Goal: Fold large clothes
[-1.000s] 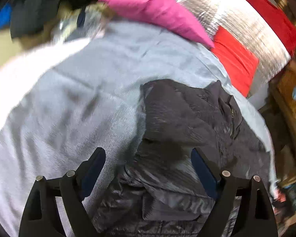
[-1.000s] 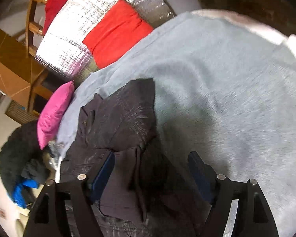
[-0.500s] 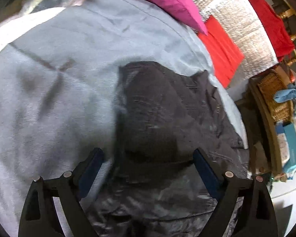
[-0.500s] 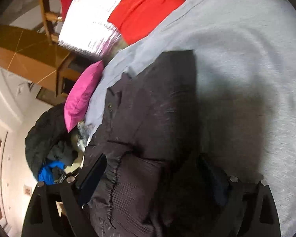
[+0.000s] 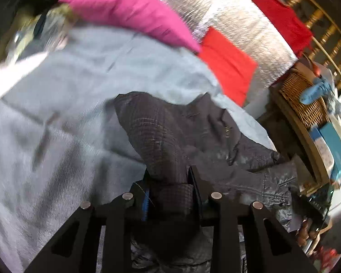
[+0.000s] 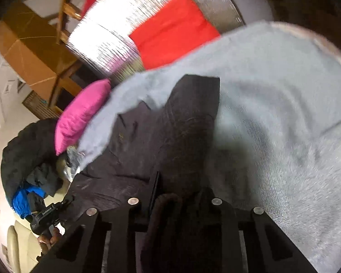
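Note:
A dark quilted jacket [image 5: 193, 132] lies on a light grey blanket [image 5: 56, 113], partly folded over itself. My left gripper [image 5: 170, 182] is shut on a bunched fold of the jacket at its near edge. In the right wrist view the same jacket [image 6: 166, 122] lies across the grey blanket [image 6: 284, 125]. My right gripper [image 6: 177, 193] is shut on another fold of the jacket's near edge. The cloth inside both jaws hides the pads.
A pink pillow [image 5: 129, 11], a red cushion [image 5: 227, 66] and a silver quilted cover [image 5: 238, 18] lie at the bed's far side. A wicker basket [image 5: 304, 97] and boxes stand at right. A pile of dark clothes [image 6: 27, 159] sits left in the right wrist view.
Both grippers were open over the jacket's near edge and have now closed on folds of it. Both views have shifted and the jacket's edge is gathered up.

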The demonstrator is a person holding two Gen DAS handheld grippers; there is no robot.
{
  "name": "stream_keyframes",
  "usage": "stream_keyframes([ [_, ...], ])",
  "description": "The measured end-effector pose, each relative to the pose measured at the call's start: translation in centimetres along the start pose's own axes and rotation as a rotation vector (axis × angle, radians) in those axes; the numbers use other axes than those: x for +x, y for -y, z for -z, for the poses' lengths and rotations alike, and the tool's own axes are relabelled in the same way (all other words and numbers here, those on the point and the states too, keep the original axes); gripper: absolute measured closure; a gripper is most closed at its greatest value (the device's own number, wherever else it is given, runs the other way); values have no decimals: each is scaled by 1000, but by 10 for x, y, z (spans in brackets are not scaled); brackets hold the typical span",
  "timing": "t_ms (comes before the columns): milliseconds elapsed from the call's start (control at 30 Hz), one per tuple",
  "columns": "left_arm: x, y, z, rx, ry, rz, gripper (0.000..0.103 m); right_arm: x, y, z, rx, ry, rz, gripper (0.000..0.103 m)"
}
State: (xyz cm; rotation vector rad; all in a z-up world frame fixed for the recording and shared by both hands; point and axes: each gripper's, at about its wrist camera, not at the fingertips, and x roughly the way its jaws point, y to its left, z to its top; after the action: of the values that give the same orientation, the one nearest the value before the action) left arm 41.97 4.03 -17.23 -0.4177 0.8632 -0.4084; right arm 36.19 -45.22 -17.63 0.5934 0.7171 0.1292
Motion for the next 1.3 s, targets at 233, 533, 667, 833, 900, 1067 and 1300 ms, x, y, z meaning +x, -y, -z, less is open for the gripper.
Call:
stream_keyframes([
  [233, 32, -30, 4, -95, -130, -130, 48, 37, 36, 14, 62, -134, 129, 69],
  [533, 11, -35, 11, -103, -190, -75, 27, 14, 58, 9, 158, -170, 5, 22],
  [667, 2, -29, 20, -58, -188, -72, 27, 8, 76, 22, 177, -230, -49, 22],
  [833, 11, -18, 28, -3, -188, -109, 27, 11, 69, 34, 138, -239, -111, 21],
  [900, 15, -11, 26, 20, -170, -122, 36, 15, 58, 35, 113, -233, -96, 23],
  [1067, 0, -1, 23, 81, -100, -128, 49, -1, 21, 32, -7, -145, -56, 44],
  [1300, 14, -11, 27, 45, -179, -178, 38, 15, 22, 43, -63, -203, 81, 44],
])
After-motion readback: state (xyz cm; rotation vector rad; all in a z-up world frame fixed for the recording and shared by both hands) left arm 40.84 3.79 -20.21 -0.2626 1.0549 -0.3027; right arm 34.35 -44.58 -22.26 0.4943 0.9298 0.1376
